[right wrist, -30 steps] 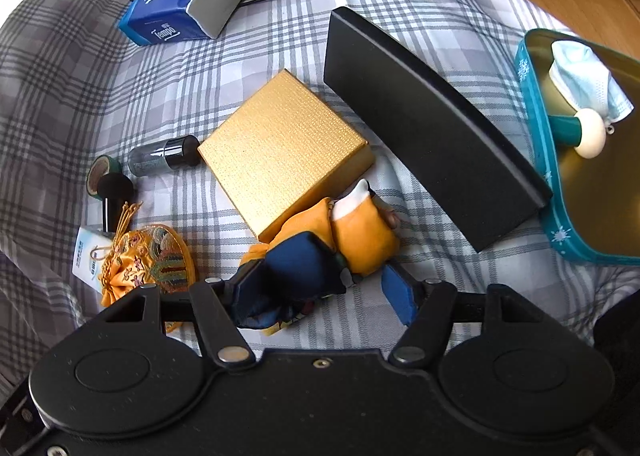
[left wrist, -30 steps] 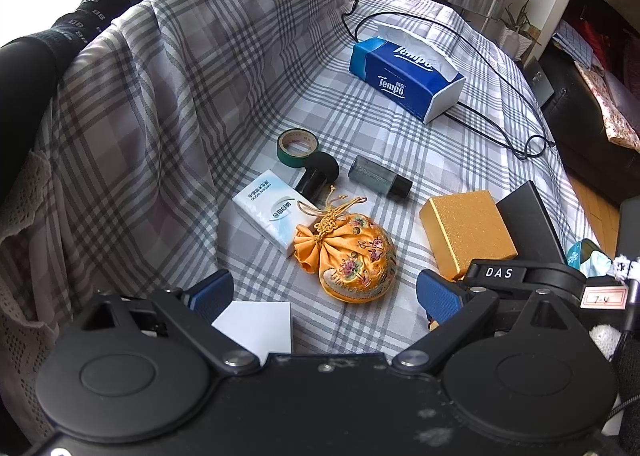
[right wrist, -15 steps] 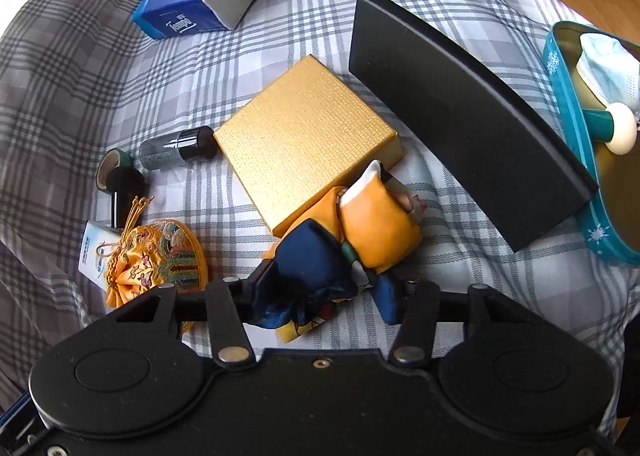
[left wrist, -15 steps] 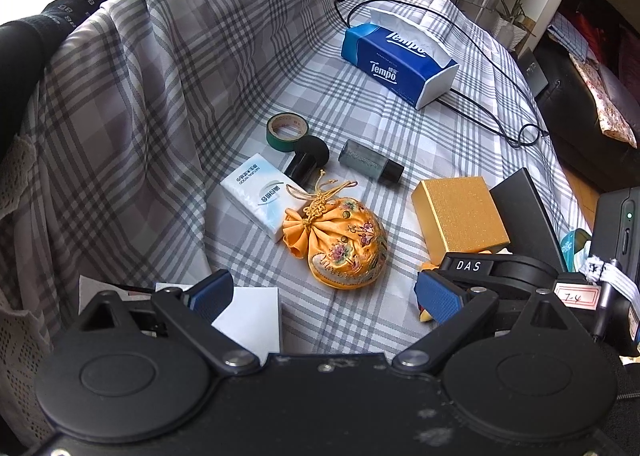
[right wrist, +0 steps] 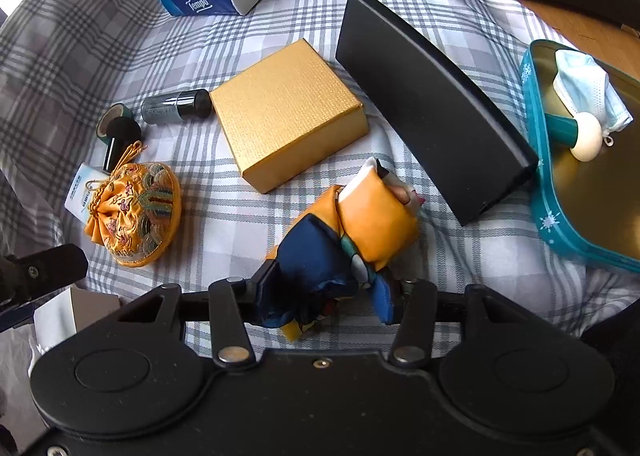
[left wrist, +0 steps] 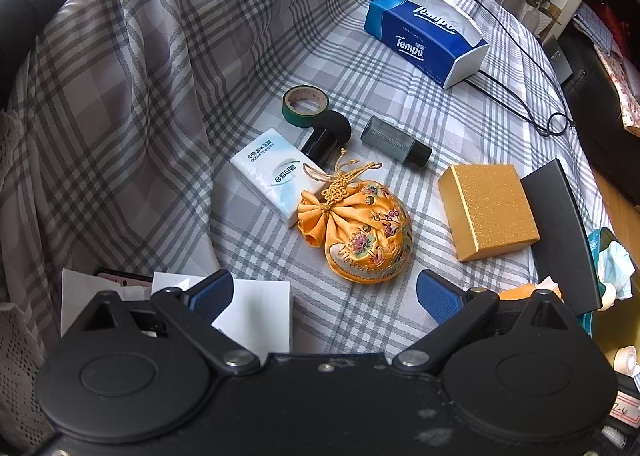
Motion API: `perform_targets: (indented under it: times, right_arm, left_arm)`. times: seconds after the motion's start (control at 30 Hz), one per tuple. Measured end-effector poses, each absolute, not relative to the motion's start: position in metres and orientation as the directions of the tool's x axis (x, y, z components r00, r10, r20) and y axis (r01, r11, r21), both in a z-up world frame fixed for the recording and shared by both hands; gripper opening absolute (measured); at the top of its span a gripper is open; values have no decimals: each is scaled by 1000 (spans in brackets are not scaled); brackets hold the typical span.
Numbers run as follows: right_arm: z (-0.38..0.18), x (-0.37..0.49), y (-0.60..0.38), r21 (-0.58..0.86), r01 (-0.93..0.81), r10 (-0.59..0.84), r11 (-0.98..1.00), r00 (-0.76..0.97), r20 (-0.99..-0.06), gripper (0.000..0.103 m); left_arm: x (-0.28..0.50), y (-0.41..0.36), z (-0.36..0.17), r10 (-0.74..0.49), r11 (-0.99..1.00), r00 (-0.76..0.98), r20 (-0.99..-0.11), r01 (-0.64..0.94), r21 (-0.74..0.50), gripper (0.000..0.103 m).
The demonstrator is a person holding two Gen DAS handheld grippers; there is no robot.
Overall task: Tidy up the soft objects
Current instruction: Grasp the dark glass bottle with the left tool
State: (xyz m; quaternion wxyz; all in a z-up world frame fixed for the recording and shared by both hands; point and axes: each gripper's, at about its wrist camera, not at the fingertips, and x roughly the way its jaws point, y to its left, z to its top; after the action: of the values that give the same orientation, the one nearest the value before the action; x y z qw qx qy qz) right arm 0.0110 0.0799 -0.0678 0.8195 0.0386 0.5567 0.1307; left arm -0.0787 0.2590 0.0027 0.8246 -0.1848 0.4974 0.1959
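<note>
On plaid cloth [right wrist: 480,256], satin doll [right wrist: 344,240]

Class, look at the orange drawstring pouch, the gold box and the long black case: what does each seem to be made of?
Orange drawstring pouch: likely satin or silk, glossy, gathered folds, embroidered flowers. Gold box: probably card wrapped in textured metallic paper, judging by its fine grain and crisp edges. Long black case: smooth matte surface, rigid shape; plastic or coated card, cannot tell which.

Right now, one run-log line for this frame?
right tongs: shut on orange-blue scarf | left tongs: open, empty | orange pouch: untouched | teal tin: holds mask
</note>
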Motion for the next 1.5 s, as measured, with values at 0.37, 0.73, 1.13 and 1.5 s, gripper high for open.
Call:
perform_targets:
  times: [0.37,0.73,1.13,1.5]
  right_arm:
    - [-81,-5,68,271,-307,389,912,446,-806,48]
    - [-84,-2,58,353,-286,449,891,434,-781,48]
    - [-80,-1,47,420,-257,492,870,430,-757,48]
    - [-83,1,51,417,-266,494,869,418,-763,48]
  left_arm:
    - [-42,249,-6,140,890,418,-898,-451,-71,98]
    - [37,259,-9,170,906,407,-898,-424,-20,95]
    - [113,255,-45,166,956,352,-921,-286,63,88]
    - [129,250,-73,178,968,342,-922,-231,101,84]
